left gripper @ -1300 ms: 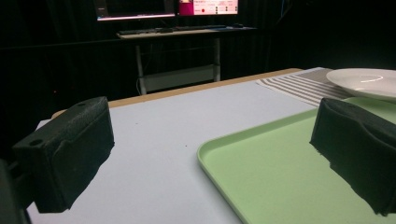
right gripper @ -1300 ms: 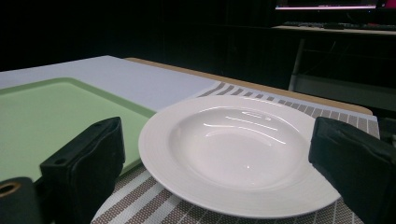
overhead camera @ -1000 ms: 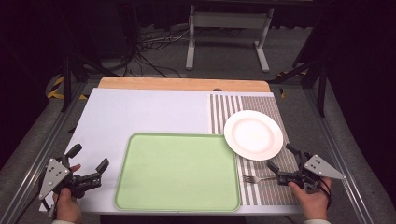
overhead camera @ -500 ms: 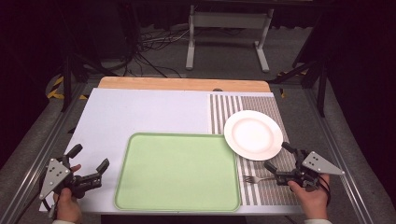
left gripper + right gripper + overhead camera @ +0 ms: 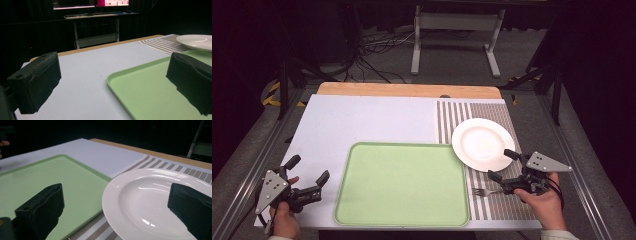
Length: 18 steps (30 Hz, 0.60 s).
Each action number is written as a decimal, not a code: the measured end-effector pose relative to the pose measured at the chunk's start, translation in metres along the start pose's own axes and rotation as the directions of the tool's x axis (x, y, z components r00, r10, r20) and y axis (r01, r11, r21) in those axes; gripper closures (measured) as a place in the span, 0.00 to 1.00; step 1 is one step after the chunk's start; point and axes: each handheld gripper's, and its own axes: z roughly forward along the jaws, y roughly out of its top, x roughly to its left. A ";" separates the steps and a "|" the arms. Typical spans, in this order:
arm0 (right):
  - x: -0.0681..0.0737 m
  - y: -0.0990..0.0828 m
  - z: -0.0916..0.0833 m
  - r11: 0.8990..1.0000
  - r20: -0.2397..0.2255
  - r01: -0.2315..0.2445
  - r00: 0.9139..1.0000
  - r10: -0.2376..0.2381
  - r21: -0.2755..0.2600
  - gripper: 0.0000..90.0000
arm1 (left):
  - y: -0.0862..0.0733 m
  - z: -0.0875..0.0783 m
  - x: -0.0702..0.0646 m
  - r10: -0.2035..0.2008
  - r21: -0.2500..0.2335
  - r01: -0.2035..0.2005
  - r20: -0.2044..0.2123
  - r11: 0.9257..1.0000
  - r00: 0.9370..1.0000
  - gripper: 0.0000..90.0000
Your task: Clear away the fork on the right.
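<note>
Hard to make out: the handle end of the small metal fork [image 5: 484,191], covered by the right gripper [image 5: 502,165] and the hand [image 5: 544,199] behind it; tines alone visible, pointing toward the tray. Cannot tell from above whether the lower jaw touches the fork. Cut off at the bottom edge: both forearms, and the near corner of the table [image 5: 362,120].

Right gripper: jaws wide apart, clamped on nothing; in the right gripper view, black blocky jaws with a matte, grainy surface, framing the white plate [image 5: 160,202].

Left gripper [image 5: 307,175]: jaws also apart and empty, resting low over the pale tabletop just beside the left edge of the green tray [image 5: 402,185]; one jaw seen in front of the tray [image 5: 150,95] in the left gripper view.

Tray: smooth plastic, rectangular, rounded corners, raised rim. Plate: round, glossy, ridged rim, lying on the striped grey mat [image 5: 472,117], its left edge overlapping the tray corner. Wooden strip [image 5: 407,90] along the far table edge.
</note>
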 end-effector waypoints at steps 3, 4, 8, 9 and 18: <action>-0.001 0.004 0.001 0.998 -0.007 0.027 1.000 -0.027 0.062 0.02 | 0.000 0.000 0.000 -0.002 0.001 0.002 0.001 1.000 1.000 0.00; -0.001 0.005 0.001 0.995 -0.015 0.022 1.000 -0.020 0.092 0.03 | 0.000 0.000 0.000 -0.005 0.000 0.005 0.000 1.000 1.000 0.00; -0.002 0.010 0.002 0.984 -0.037 0.026 0.999 -0.020 0.177 0.05 | 0.000 -0.001 0.001 -0.006 -0.001 0.006 -0.001 1.000 1.000 0.00; -0.002 0.011 0.002 0.980 -0.039 0.037 0.999 -0.030 0.195 0.05 | 0.000 0.000 0.001 -0.007 0.001 0.007 -0.001 1.000 1.000 0.00; 0.000 0.028 0.005 0.929 -0.075 0.145 0.989 -0.127 0.341 0.05 | 0.000 0.000 0.001 -0.003 0.004 0.003 -0.002 1.000 1.000 0.00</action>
